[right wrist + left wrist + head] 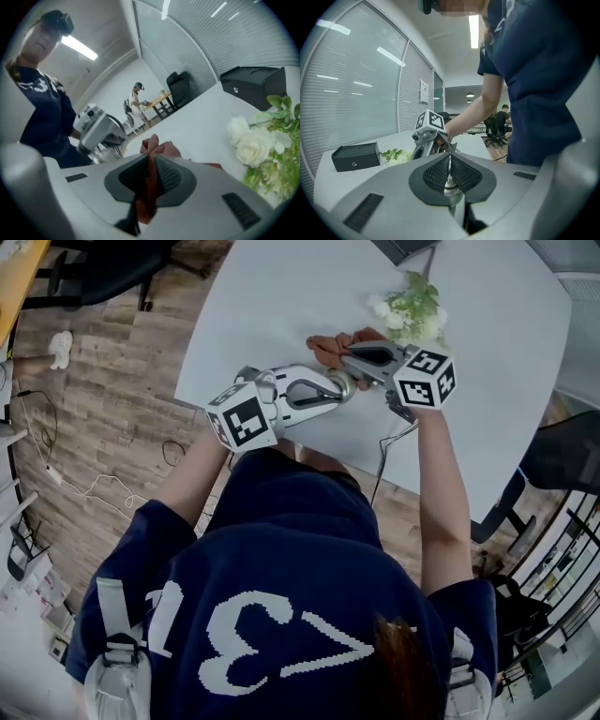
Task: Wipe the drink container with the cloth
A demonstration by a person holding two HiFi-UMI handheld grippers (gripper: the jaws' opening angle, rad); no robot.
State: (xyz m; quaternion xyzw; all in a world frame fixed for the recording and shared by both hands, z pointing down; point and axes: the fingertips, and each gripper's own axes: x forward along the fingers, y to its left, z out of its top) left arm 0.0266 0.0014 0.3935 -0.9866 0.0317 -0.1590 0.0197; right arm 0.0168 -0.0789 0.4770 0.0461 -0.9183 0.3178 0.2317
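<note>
A small shiny metal drink container hangs over the near edge of the white table. My left gripper is shut on it. In the left gripper view a thin metal edge of the container stands pinched between the ribbed pads. My right gripper is just beyond, shut on a rust-red cloth that bunches out past its tips close to the container. In the right gripper view the cloth runs between the pads, with the left gripper at the left.
White flowers with green leaves lie just behind the right gripper, close on its right in its own view. A black box stands farther back. A thin cable hangs off the near edge. Office chairs and wood floor surround the table.
</note>
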